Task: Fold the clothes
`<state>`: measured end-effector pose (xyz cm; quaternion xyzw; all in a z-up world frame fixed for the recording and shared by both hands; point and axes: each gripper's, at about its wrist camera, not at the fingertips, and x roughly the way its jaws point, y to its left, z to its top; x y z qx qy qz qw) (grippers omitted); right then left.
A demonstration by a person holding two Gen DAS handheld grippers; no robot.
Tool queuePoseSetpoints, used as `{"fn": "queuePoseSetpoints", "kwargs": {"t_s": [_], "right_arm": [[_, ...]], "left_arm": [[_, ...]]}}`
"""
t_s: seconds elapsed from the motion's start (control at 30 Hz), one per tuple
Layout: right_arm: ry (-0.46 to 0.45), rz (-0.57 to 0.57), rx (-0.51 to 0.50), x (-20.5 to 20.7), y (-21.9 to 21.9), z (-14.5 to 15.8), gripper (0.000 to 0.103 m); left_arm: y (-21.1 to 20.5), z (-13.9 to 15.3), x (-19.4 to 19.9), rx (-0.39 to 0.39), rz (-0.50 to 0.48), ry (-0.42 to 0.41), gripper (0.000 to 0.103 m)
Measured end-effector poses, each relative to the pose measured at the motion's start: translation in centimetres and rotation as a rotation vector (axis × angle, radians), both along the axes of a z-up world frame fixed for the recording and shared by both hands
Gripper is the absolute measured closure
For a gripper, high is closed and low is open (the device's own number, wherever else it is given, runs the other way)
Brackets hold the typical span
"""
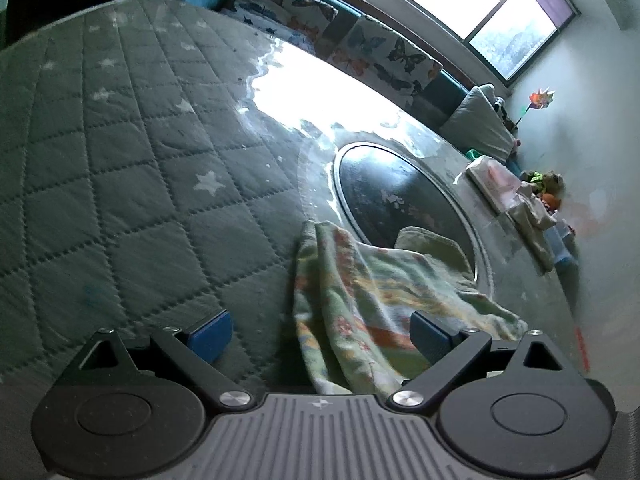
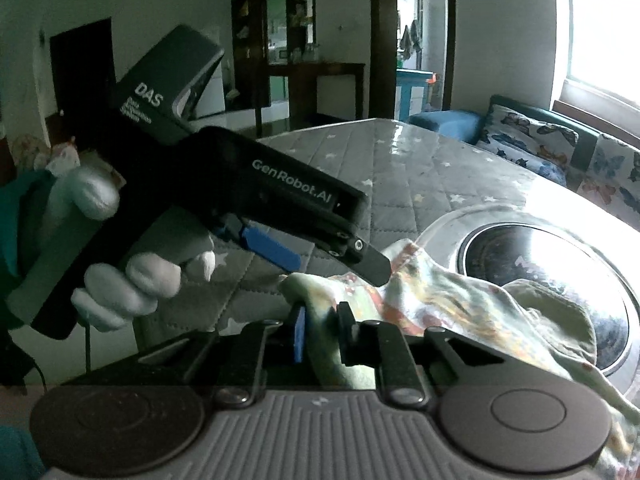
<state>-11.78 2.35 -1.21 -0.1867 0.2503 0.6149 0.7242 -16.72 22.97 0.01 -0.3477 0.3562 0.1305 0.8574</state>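
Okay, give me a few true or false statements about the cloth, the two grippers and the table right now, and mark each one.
1. The right gripper is shut on the floral cloth. True.
2. The left gripper is clamped on the cloth. False: its fingers stand wide apart, with the cloth between them.
3. The cloth is folded into a neat square. False: it lies crumpled.
4. A quilted star-pattern cover lies on the table. True.
5. The hand on the left gripper is bare. False: it wears a white glove.

Quilted star mat (image 1: 120, 184), butterfly cushions (image 1: 376, 52), window (image 1: 472, 4).
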Motion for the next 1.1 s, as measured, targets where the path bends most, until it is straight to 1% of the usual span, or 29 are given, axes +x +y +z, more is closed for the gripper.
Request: {"fn": "queuePoseSetpoints", "kwargs": {"t_s": [0.13,0.2,0.23,0.3,0.47,0.53,0.67,0.9,0.97,1.03,1.07,1.1], "right_arm": [[0.019,-0.012,0.031,0.6,-0.6,0.6,0.09],[0.024,-0.019,0.045,0.8,-0.9,0.9,0.09],[0.028,-0.023,0.052,0.8,-1.1,1.1,0.091],[0.036,-0.032,0.065,1.1,-1.4,1.3,0.091],[0.06,-0.054,0.095,1.7,-2.0,1.7,0.092],[0.064,-0.058,0.104,1.8,-2.0,1.8,0.092],[0.065,-0.068,0.121,2.0,-2.2,1.9,0.092],[0.058,-0.058,0.12,1.5,-2.2,1.6,0.092],[0.057,-0.054,0.12,1.4,-2.2,1.5,0.092],[0.06,-0.052,0.12,1.4,-2.2,1.5,0.092],[0.062,-0.052,0.12,1.4,-2.2,1.4,0.092],[0.064,-0.052,0.12,1.4,-2.2,1.4,0.092]], "left_arm": [[0.2,-0.1,0.7,-0.058,-0.014,-0.008,0.015],[0.3,-0.1,1.0,-0.074,-0.016,-0.008,0.019],[0.3,-0.1,1.1,-0.079,-0.016,-0.007,0.022],[0.3,-0.2,1.3,-0.089,-0.016,-0.006,0.024],[0.3,-0.2,1.3,-0.112,-0.005,-0.004,0.023],[0.5,-0.2,1.2,-0.135,0.004,0.001,0.02],[0.8,-0.2,1.1,-0.177,0.017,-0.004,0.018],[0.7,-0.5,2.0,-0.185,-0.007,-0.002,0.02],[0.6,-0.5,2.6,-0.183,-0.023,-0.003,0.024],[0.5,-0.7,3.2,-0.189,-0.046,-0.005,0.039],[0.5,-0.9,3.5,-0.192,-0.055,-0.006,0.044],[0.5,-1.1,3.7,-0.2,-0.062,-0.005,0.054]]}}
